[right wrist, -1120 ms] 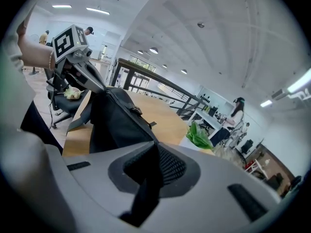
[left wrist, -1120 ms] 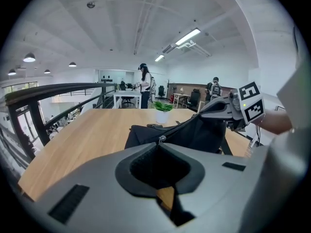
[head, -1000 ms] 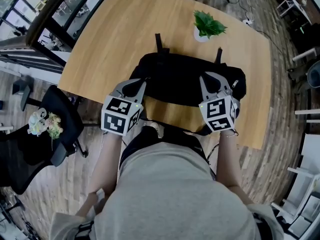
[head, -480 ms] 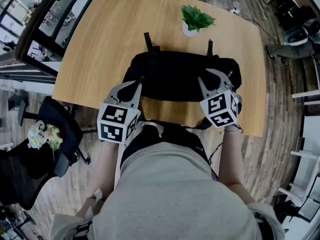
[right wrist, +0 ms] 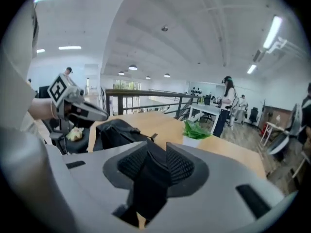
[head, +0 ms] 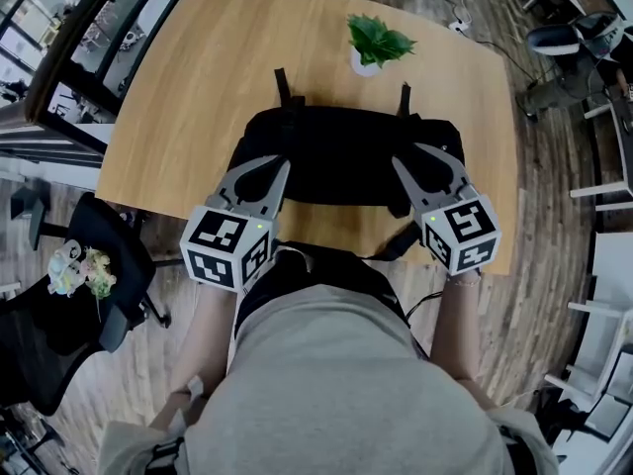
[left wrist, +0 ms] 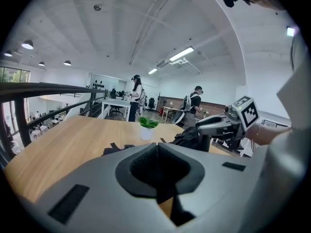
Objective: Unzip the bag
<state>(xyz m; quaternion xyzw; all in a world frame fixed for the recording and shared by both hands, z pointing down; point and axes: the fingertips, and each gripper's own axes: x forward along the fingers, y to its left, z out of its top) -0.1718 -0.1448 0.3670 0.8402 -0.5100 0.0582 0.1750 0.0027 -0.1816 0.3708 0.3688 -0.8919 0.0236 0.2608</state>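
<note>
Head view: a black bag lies lengthwise on the wooden surface, near the edge closest to the person, with 2 short black straps projecting from its far side. A potted plant stands just beyond it. The 2 grippers sit at the bag's near side, 1 at each end. The left gripper has its jaws pressed together, their tips meeting in a single seam. The right gripper has its jaws spread, having just been opening. A black strap runs down through the gap between its ribbed pads. Whether the zip is undone cannot be told.
</note>
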